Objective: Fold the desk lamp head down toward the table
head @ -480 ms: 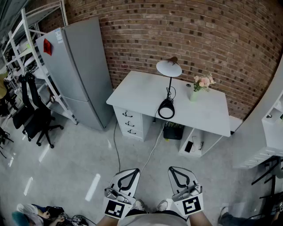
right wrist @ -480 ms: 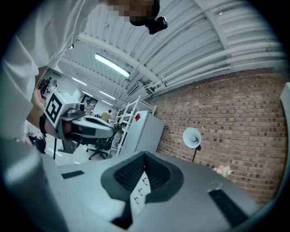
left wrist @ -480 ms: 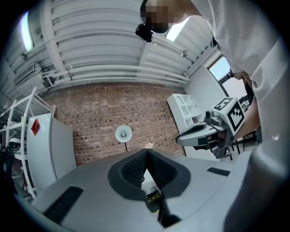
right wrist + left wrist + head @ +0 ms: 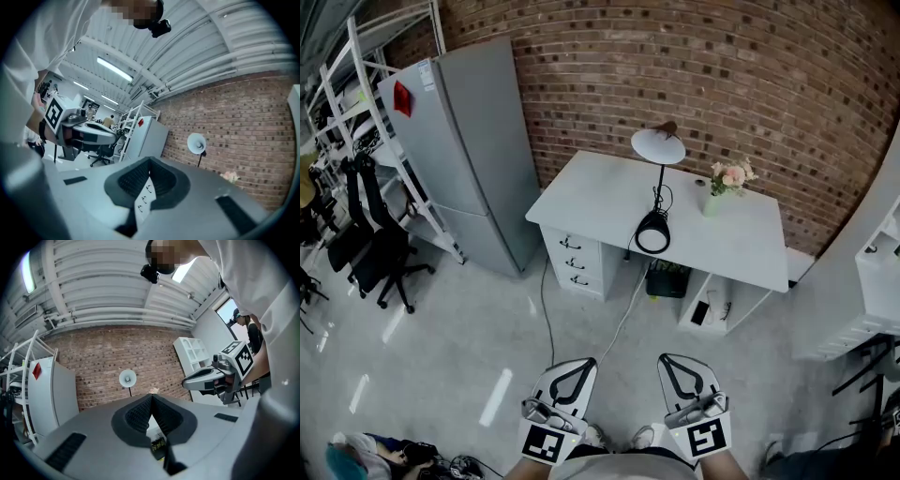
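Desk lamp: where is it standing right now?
In the head view, the desk lamp stands near the middle of the white desk against the brick wall, just left of the vase of pink flowers.

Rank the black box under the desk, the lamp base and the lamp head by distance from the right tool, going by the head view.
From the right tool:
1. The black box, low under the desk.
2. The lamp base, on the desk's front part.
3. The lamp head, raised at the desk's back edge.
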Demonstrator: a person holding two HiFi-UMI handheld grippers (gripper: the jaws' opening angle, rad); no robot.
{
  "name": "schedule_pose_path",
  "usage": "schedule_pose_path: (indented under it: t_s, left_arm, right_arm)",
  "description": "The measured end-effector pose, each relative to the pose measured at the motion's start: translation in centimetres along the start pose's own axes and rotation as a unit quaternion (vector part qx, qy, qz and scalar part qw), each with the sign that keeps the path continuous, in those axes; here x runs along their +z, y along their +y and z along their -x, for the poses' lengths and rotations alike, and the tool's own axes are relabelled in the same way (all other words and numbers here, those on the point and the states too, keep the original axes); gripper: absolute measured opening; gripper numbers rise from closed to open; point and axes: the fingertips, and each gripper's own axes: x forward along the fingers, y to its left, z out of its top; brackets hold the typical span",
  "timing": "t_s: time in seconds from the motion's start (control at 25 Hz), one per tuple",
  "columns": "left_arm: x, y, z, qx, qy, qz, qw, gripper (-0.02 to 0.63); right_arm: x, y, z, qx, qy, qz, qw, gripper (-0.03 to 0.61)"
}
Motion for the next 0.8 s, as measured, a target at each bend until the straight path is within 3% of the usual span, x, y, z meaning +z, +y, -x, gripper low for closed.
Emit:
schedule_pose_path:
  t_s: [0.4, 0.6, 0.8]
  left_arm:
    - [0.3, -1.7, -2.4, 0.001, -0.001, 0.003, 1.0, 0.008]
    - [1.0, -3.1, -4.3, 0.012, 0.003, 0.001, 0.9999, 0.008]
    - [1.3, -3.7, -5.4, 0.058, -0.009, 0.059, 0.9966, 0.008]
  right_arm:
    - [-0.9, -2.2, 1.5, -0.005, -0.007, -0.003, 1.0, 0.017]
    - [-1.8, -4.4, 3.0, 0.013, -0.004, 0.031, 0.999, 0.017]
    - [-3.0, -5.9, 4.1, 0.029, -0.004, 0.038, 0.999, 0.017]
